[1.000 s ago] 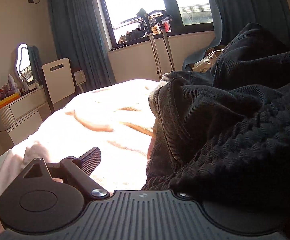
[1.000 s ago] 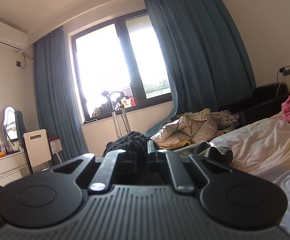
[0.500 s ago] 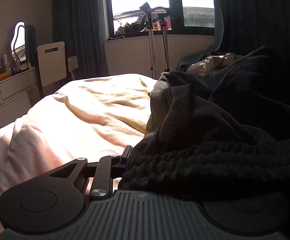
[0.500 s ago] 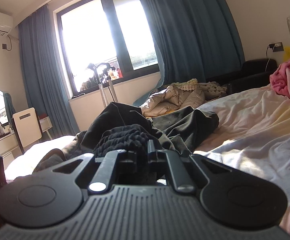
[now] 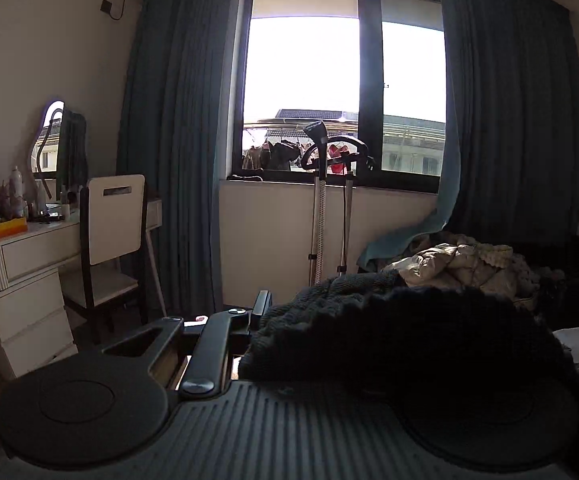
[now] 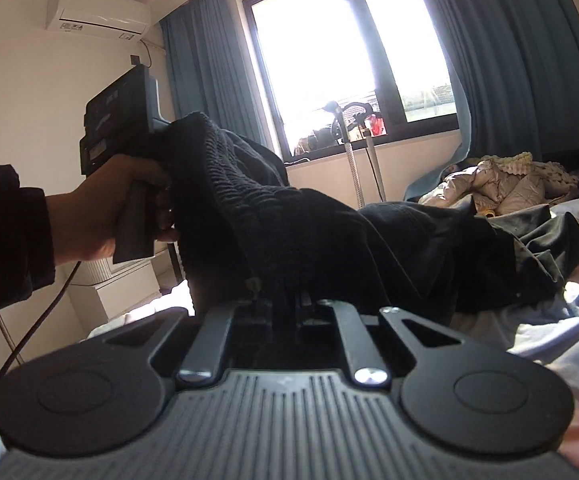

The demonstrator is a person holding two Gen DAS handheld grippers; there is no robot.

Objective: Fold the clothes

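Note:
A black knitted garment [image 6: 289, 216] hangs stretched between my two grippers above the bed. My right gripper [image 6: 285, 300] is shut on its lower edge, the fingers close together with cloth between them. My left gripper [image 5: 289, 316] is raised; the same dark knit [image 5: 389, 328] covers its right finger and lies against the left finger [image 5: 261, 306]. In the right wrist view the left gripper [image 6: 161, 136] is seen up at the left, held in a hand, with the garment's edge pinched at its tip. The rest of the garment trails onto the bed [image 6: 561, 320].
A white dressing table [image 5: 17, 248] with a mirror and a white chair [image 5: 113, 220] stand at the left. A garment steamer stand [image 5: 321, 208] is under the window. A beige padded jacket [image 5: 457, 264] lies on a dark sofa at the right.
Both grippers have lifted the black garment up off the bed. The left gripper has risen high and now looks at the window instead of the bed surface.

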